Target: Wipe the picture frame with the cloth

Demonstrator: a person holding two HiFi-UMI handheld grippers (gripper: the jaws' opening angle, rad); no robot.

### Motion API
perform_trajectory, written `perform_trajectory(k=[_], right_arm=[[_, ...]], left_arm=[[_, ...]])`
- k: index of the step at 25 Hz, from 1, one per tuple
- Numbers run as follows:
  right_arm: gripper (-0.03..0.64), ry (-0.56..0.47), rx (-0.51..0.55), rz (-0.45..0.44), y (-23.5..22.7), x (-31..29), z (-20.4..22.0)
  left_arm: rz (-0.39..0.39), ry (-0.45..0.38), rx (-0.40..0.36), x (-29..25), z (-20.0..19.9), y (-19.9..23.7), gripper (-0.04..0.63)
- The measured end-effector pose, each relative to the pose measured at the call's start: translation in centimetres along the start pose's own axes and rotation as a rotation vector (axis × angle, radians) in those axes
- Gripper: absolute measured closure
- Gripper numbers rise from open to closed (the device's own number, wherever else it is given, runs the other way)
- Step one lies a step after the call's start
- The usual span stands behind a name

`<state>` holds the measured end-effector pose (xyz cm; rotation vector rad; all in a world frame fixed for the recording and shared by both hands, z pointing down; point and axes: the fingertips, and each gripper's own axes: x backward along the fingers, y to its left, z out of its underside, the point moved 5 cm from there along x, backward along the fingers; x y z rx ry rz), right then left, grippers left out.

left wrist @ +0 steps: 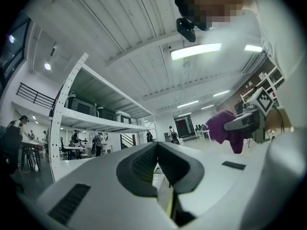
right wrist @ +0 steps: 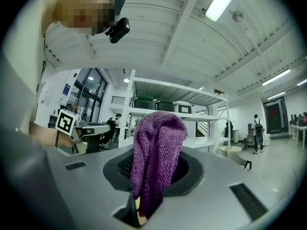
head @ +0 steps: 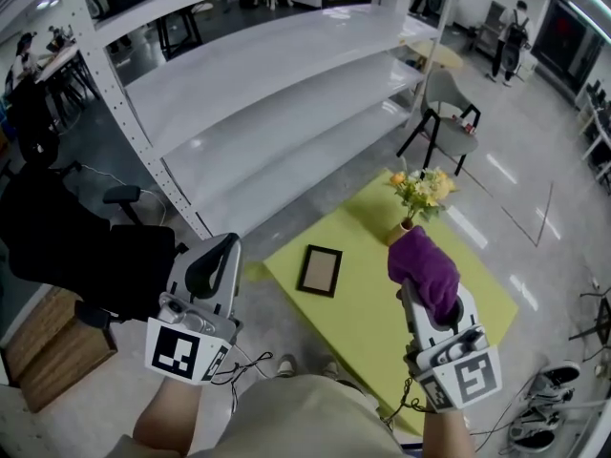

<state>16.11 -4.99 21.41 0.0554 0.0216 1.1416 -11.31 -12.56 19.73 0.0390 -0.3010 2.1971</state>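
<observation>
Head view: the right claw [head: 417,267] grips the purple cloth [head: 427,277], seemingly ready to wipe the centre picture frame [head: 320,270], while the left claw [head: 223,252] is closed and empty.

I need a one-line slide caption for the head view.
Right gripper holds the purple cloth; the picture frame lies on the yellow surface.
</observation>
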Motion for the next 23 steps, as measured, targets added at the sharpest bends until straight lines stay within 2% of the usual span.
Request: perform_trajectory(k=[9, 13, 23], right_arm=[[0.528, 0.071, -0.05, -0.025, 1.3, 0.2, 2.6], [0.528, 0.087, -0.058, -0.014, 1.0, 0.2, 2.9], [0.528, 0.11, -0.046, 0.01, 0.0, 0.2, 3.5]], left_arm=[[0.03, 0.107, -0.036, 0.5, 3.0, -2.3, 0.588], [0.029, 0.106, -0.004, 0.2, 3.0, -2.2, 0.589], [0.016, 0.132, -0.009, -0.5, 3.8, -2.0, 0.589]])
